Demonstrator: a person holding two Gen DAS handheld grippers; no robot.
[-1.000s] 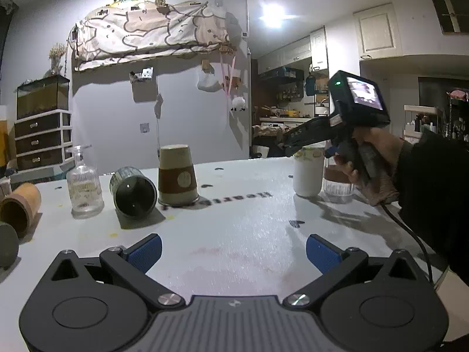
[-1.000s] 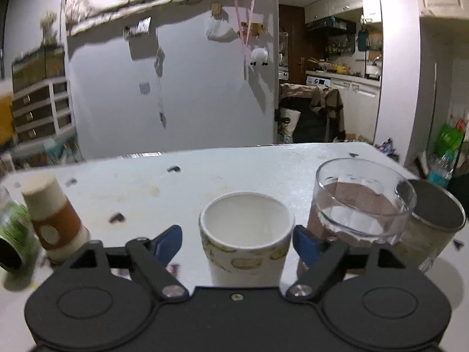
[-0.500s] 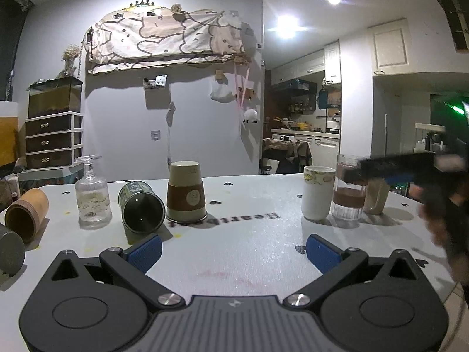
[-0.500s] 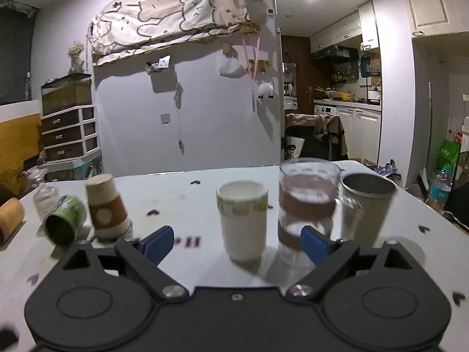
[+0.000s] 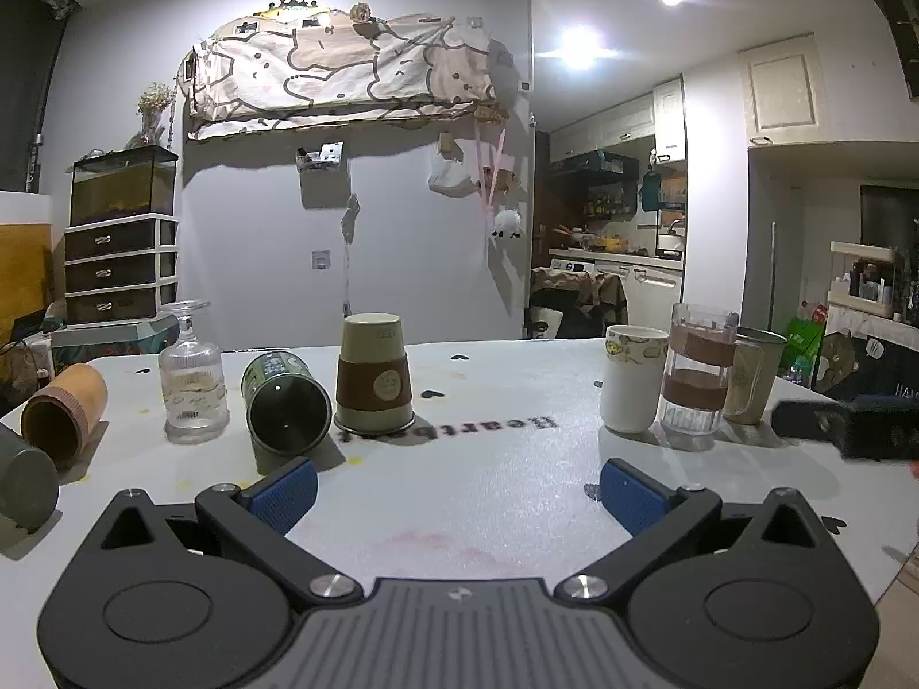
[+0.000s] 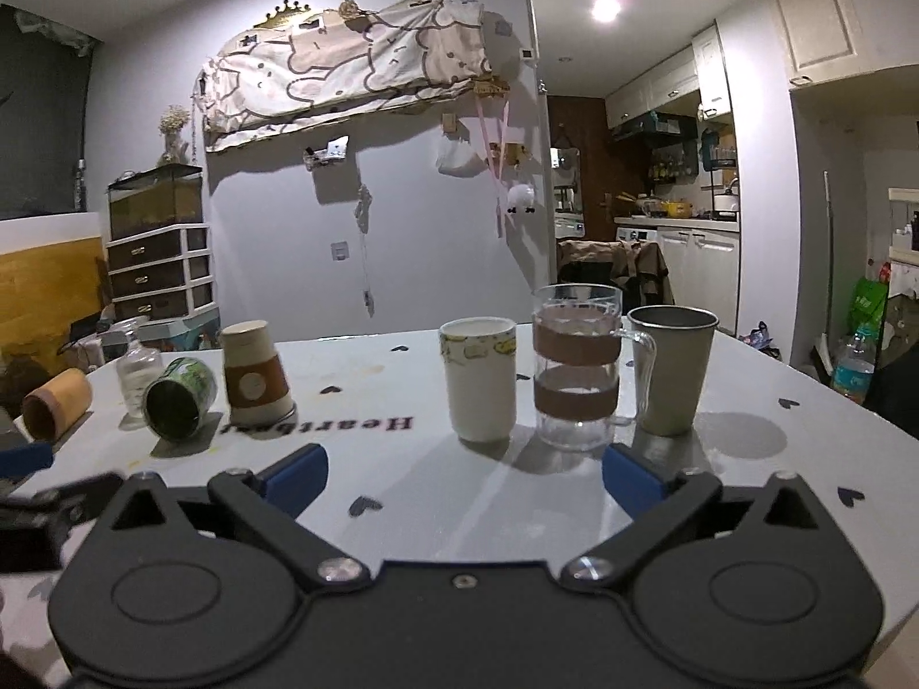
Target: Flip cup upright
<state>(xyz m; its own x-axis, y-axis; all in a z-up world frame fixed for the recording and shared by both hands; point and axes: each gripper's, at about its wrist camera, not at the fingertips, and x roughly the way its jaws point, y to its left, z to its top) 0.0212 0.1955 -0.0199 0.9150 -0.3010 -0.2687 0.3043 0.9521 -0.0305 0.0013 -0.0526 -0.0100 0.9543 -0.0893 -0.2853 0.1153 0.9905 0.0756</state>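
Note:
An olive paper cup with a brown sleeve (image 5: 374, 382) stands upside down on the white table (image 5: 488, 476); it also shows in the right wrist view (image 6: 253, 374). A green can (image 5: 285, 410) lies on its side beside it, open end toward me, seen too in the right wrist view (image 6: 179, 398). A white cup (image 6: 478, 379) stands upright, also in the left wrist view (image 5: 632, 379). My left gripper (image 5: 456, 494) is open and empty above the near table. My right gripper (image 6: 462, 476) is open and empty, well short of the white cup.
A glass mug with brown bands (image 6: 577, 364) and a metal cup (image 6: 672, 370) stand right of the white cup. A glass bottle (image 5: 191, 373), a brown tube on its side (image 5: 64, 413) and a grey cylinder (image 5: 23, 479) sit at the left. The right gripper's body (image 5: 850, 425) shows at the right edge.
My right gripper has pulled back from the white cup, which now stands free on the table. The left view has risen slightly.

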